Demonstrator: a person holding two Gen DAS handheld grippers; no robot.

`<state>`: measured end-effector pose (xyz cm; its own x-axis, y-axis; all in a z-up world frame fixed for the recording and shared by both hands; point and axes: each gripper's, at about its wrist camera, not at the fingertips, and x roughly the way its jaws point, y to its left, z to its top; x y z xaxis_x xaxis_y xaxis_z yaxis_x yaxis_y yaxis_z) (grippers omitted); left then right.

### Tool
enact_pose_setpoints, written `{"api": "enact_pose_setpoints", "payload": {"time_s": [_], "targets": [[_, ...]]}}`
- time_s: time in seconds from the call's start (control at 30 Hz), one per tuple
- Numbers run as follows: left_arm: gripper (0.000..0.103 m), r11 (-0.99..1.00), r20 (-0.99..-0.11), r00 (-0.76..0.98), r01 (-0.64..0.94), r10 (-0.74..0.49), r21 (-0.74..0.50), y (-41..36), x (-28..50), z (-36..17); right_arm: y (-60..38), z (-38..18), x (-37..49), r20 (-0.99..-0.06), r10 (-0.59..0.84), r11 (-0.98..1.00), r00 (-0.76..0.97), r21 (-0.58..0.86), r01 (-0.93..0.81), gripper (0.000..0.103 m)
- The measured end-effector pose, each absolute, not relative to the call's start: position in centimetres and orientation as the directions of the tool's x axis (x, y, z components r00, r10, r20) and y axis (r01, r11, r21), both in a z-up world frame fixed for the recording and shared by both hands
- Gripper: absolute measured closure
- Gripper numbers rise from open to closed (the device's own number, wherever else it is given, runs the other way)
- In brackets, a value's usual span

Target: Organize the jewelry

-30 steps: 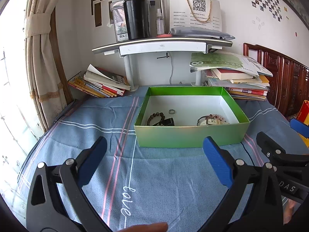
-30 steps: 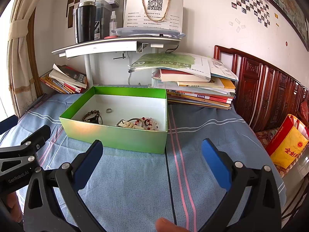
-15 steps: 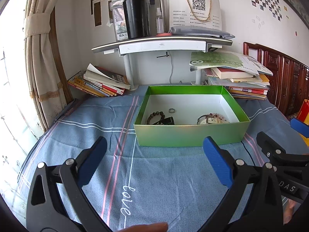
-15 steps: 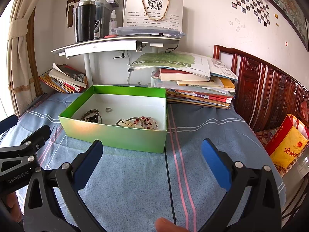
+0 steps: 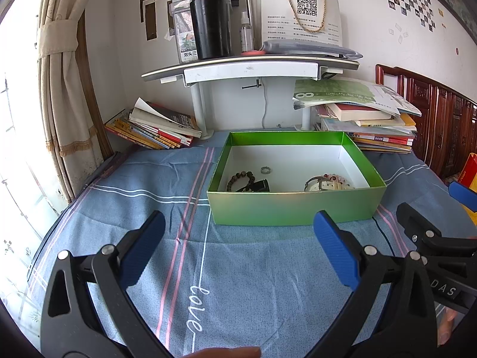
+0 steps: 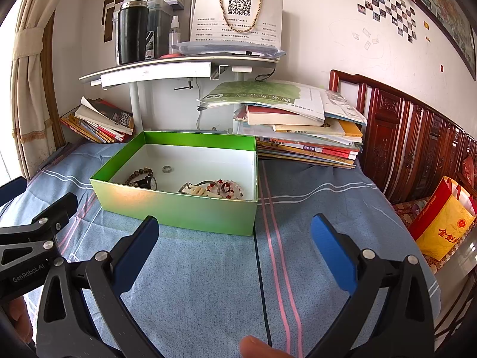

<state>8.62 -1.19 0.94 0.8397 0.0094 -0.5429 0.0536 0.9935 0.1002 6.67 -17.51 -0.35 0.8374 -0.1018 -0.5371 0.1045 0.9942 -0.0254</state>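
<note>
Left gripper [image 5: 238,247], lower centre of its frame, stands wide and empty above the blue cloth [image 5: 238,283]. Green box [image 5: 293,205], centre frame, holds the jewelry: dark bead bracelet [image 5: 240,177], small ring [image 5: 265,170], pale beaded pieces [image 5: 328,183]. Right gripper [image 6: 234,249] likewise wide, empty. Risk: a descending finger may catch the near wall and shove the light box, or drag tangled pieces together. Open cloth lies lower frame; book stacks [image 6: 301,137] crowd the upper right

Both wrist views look forward, low over the blue bedspread [image 5: 238,253], toward the green box [image 5: 293,205] nearby; the left from its left, the right from its right
</note>
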Motion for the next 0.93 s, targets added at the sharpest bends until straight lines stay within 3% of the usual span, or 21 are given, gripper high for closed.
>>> {"api": "enact_pose_setpoints", "payload": {"time_s": [0.93], "targets": [[0.004,0.993,-0.573,0.82,0.066,0.0,0.094,-0.53,9.05,0.31,-17.8,-0.95,6.56,-0.549,-0.101,0.995,0.83,-0.035,0.099,0.003]]}}
